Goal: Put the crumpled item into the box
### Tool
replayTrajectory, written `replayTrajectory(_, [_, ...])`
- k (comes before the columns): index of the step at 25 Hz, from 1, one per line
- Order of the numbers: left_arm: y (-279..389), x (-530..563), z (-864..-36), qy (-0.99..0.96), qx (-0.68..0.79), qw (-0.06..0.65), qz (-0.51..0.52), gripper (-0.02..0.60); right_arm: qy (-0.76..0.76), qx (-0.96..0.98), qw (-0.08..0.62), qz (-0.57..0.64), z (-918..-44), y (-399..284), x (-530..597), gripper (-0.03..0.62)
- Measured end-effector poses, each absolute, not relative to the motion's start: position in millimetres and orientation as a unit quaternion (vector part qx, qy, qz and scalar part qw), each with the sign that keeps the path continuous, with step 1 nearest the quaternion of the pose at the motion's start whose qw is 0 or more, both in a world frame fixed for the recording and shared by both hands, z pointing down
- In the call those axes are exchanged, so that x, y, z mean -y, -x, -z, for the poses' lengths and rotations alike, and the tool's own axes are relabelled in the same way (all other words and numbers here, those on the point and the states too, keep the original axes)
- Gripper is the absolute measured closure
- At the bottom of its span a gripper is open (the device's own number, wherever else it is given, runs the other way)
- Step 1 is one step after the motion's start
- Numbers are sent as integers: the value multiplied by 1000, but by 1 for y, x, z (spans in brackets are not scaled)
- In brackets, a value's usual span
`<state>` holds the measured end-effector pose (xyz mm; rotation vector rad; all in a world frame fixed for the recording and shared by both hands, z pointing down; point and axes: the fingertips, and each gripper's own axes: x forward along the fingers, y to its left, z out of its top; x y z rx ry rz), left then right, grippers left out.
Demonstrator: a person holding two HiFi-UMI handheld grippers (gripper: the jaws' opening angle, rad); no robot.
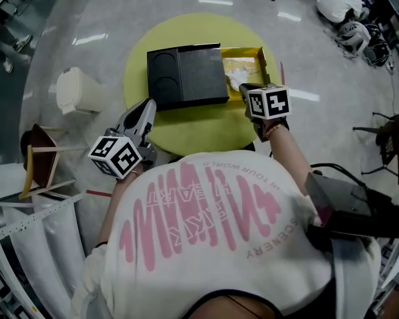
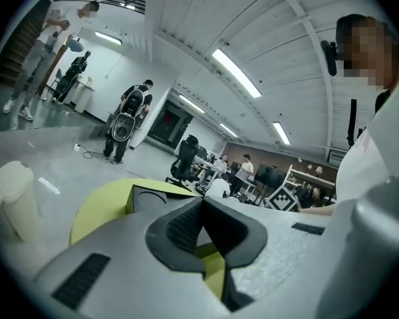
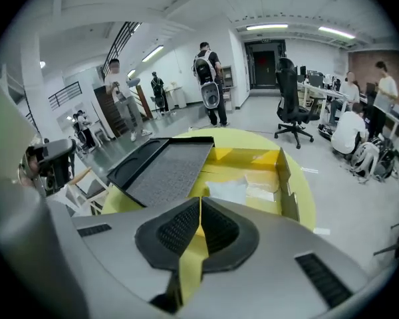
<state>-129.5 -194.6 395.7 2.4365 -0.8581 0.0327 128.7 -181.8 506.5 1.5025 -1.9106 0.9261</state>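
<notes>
The crumpled white item [image 1: 237, 77] lies inside the open yellow box [image 1: 259, 57] on the round yellow table [image 1: 199, 133]. A black lid [image 1: 186, 75] rests against the box's left side. My right gripper [image 1: 247, 89] hovers at the box's near edge, shut, with nothing between its fingers. In the right gripper view the crumpled item [image 3: 229, 191] sits just beyond my right gripper [image 3: 200, 205], inside the box wall [image 3: 287, 178]. My left gripper [image 1: 146, 109] is at the table's front left edge, shut and empty; in its own view my left gripper [image 2: 201, 208] points over the table [image 2: 100, 208].
A white bin [image 1: 76, 90] and a wooden stool [image 1: 40, 161] stand on the floor left of the table. Several people [image 3: 211, 85] and an office chair [image 3: 292, 108] are farther off in the room.
</notes>
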Motion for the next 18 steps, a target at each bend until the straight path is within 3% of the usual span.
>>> replayTrajectory(9, [114,184,-388,-918,274,288,-2,574,-569,750,104,-320,-441,-106,158,588])
replayTrajectory(18, [99,163,-392,-920,261,291,-11,574,-570,774,5,-275,-371,-115,135,588])
